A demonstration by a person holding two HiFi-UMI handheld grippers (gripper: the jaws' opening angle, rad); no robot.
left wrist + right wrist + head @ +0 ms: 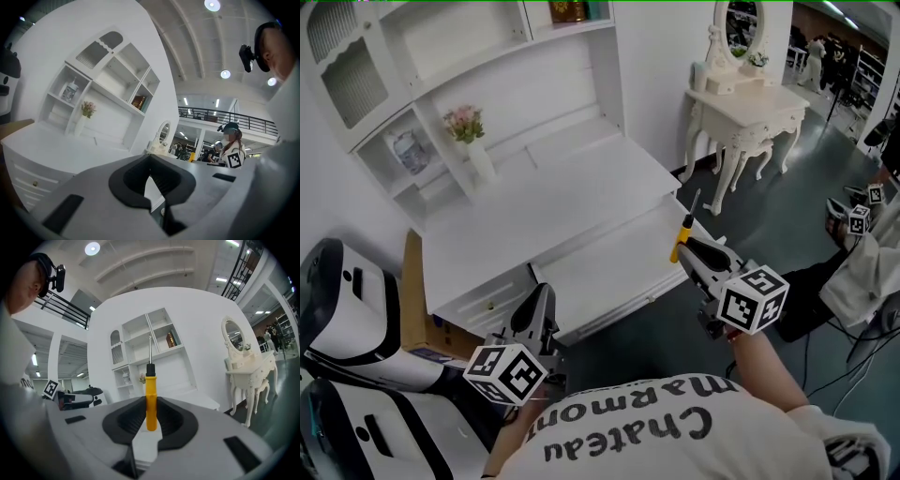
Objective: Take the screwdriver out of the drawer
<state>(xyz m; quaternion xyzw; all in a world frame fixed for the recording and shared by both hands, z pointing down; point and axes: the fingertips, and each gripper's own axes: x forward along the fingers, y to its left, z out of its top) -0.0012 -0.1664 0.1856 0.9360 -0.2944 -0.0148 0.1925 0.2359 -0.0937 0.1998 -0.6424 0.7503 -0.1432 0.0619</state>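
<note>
Screwdriver (150, 399) with a yellow handle sits clamped in the right tongs (151, 423). The jaws stand partly apart and press on the handle from both sides. In the right gripper view the black collar and metal shaft rise toward 12 o'clock, above the jaws. In the head view the tool is held over the right end of the open drawer (614, 272), with its shaft tip toward 12 o'clock. The drawer stands out from under the white surface (534, 202), at 5 o'clock from the middle of that surface. The left tongs (538, 309) hover by the drawer's front edge, at 7 o'clock from the drawer, with the jaws closed together and nothing between them. A vase of pink flowers (469, 131) stands at the back of the surface at 10 o'clock, among the white shelves. A white dressing table (748, 117) with an oval mirror stands on the floor at 2 o'clock, well apart from the surface
</note>
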